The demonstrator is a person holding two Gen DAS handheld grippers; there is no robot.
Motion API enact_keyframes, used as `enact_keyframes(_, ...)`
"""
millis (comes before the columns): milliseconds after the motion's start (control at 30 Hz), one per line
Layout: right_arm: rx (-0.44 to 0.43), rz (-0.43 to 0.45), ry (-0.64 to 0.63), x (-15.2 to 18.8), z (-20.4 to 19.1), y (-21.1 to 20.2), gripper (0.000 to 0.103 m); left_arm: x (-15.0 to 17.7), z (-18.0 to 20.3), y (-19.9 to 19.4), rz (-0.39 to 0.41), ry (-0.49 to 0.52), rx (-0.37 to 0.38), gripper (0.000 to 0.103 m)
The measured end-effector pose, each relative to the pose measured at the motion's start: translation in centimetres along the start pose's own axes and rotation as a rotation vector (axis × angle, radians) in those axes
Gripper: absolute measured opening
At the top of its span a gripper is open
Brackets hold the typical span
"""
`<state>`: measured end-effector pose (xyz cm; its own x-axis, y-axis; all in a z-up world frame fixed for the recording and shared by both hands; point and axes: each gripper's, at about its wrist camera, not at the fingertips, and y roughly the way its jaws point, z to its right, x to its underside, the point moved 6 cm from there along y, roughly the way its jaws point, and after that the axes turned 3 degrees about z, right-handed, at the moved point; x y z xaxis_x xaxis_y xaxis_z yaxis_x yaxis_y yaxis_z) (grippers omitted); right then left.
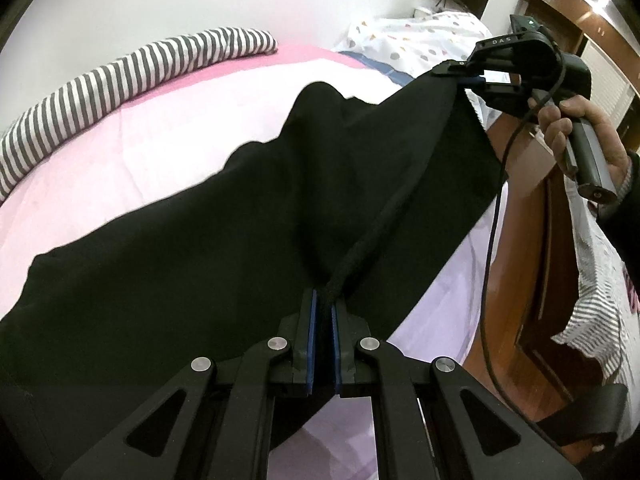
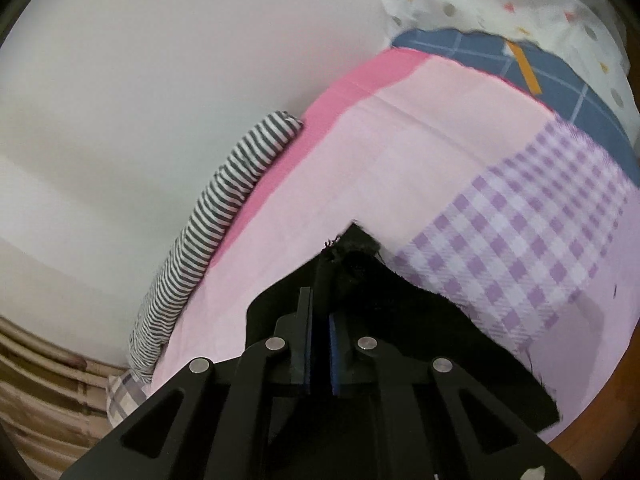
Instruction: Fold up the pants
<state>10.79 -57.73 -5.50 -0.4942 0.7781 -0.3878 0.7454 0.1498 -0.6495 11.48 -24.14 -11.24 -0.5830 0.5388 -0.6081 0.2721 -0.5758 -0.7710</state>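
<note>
Black pants lie stretched over a pink bed sheet, one end lifted off it. My left gripper is shut on a thick black seam of the pants, at the bottom middle of the left wrist view. My right gripper shows at the upper right there, held by a hand, and is shut on the raised corner of the pants. In the right wrist view the right gripper pinches a bunched black fabric edge between its blue pads, above the sheet.
A rolled grey-and-white striped cloth lies along the far side of the bed by the white wall. A white spotted quilt and blue checked cloth sit at the bed's end. Wooden furniture stands on the right.
</note>
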Motion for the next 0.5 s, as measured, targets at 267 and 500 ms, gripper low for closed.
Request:
enact_keyframes(267,0.055,-0.024,0.128,0.0,3.4,1.5,0.011,0.1,0.4,0.5,-0.012,0.01,-0.004,0.007)
enact_keyframes(500,0.033,-0.064,0.181,1.6,5.7,1.6,0.023,0.6,0.3,1.3,-0.035,0.002,0.003,0.007)
